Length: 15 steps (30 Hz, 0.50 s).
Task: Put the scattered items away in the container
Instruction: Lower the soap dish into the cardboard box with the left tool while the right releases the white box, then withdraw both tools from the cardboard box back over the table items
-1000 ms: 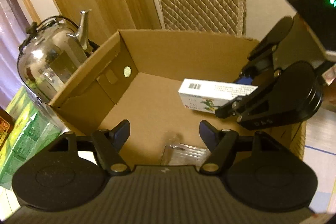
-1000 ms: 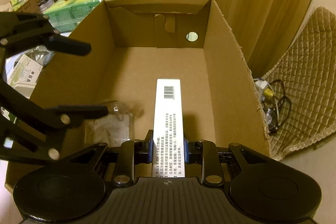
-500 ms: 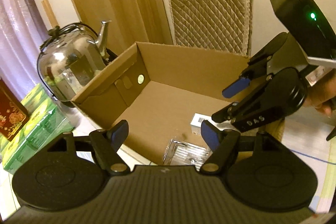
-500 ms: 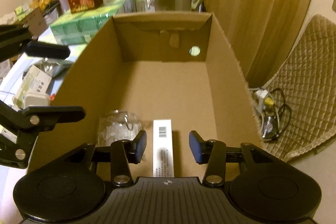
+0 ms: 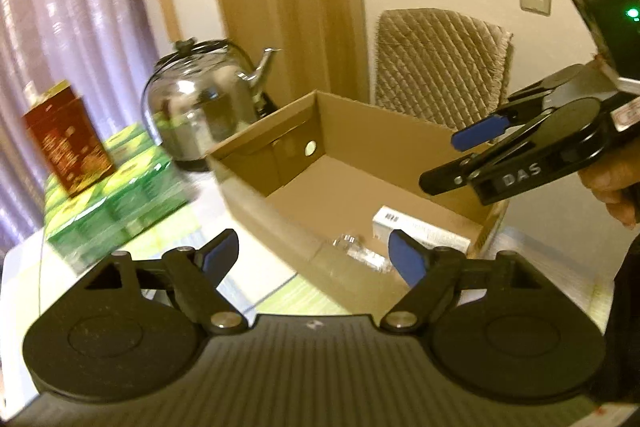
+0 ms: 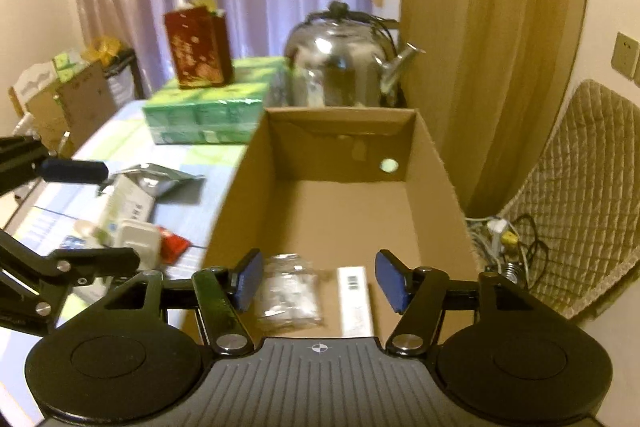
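The open cardboard carton (image 5: 280, 215) (image 6: 240, 203) stands on the table. On its floor lie a long white box (image 5: 420, 231) (image 6: 354, 293) and a clear plastic bag (image 5: 360, 253) (image 6: 288, 291), side by side at the near end. My right gripper (image 6: 320, 279) (image 5: 452, 159) hovers open above that end with nothing between its fingers. My left gripper (image 5: 312, 259) (image 6: 92, 217) is open and empty, beside the carton over the table. Scattered on the table to the carton's left are a white carton pack (image 6: 128, 203), a silver foil pouch (image 6: 160, 179), a white adapter (image 6: 136, 239) and a red packet (image 6: 172, 247).
A steel kettle (image 5: 200, 115) (image 6: 340, 67) stands behind the carton's far wall. A green tissue pack (image 6: 208, 119) with a red box (image 6: 198, 47) on top sits at the table's far left. A quilted cushion (image 6: 580, 195) and cables (image 6: 504, 235) lie to the right.
My right gripper opened and let go of the long white box, which now lies in the carton. Both grippers have risen and drawn back from the carton.
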Each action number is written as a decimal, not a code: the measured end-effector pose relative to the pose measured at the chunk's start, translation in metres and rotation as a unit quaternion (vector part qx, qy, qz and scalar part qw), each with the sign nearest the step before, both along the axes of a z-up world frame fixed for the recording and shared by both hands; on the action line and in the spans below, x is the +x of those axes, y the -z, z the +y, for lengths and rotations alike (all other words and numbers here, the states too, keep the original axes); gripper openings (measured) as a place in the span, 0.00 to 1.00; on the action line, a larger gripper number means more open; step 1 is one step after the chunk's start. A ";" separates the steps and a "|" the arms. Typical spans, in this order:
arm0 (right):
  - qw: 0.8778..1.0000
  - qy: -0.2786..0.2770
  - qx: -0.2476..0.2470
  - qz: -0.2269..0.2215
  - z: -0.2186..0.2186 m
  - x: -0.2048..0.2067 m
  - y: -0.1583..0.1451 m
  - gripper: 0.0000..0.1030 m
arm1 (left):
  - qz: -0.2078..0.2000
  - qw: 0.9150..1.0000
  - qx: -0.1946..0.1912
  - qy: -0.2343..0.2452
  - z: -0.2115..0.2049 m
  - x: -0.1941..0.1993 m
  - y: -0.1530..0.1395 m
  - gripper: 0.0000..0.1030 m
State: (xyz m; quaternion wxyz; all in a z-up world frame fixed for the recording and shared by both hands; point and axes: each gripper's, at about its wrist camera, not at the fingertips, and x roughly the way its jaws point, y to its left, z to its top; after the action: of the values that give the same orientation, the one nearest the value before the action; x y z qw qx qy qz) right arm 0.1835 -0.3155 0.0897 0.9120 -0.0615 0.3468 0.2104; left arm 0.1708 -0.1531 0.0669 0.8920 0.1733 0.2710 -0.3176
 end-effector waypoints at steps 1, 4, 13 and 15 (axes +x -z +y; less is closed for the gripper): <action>1.000 -0.003 0.001 0.000 0.003 -0.005 -0.001 0.61 | 0.001 1.000 -0.001 -0.008 0.006 -0.004 -0.001 0.79; 1.000 -0.010 0.008 -0.003 0.012 -0.021 -0.002 0.76 | 0.006 1.000 -0.003 -0.030 0.024 -0.016 -0.001 0.83; 0.999 -0.031 0.033 -0.003 0.038 -0.062 0.002 0.98 | 0.024 0.997 -0.002 -0.080 0.075 -0.049 0.015 0.97; 0.998 -0.044 0.038 -0.008 0.046 -0.072 0.000 0.98 | 0.032 0.995 -0.003 -0.096 0.094 -0.056 0.021 0.99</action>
State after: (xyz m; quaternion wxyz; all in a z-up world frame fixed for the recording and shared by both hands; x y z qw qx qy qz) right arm 0.1117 -0.2693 0.0894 0.9061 -0.0439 0.3284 0.2633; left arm 0.1147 -0.0586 0.0463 0.9098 0.1339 0.3138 -0.2362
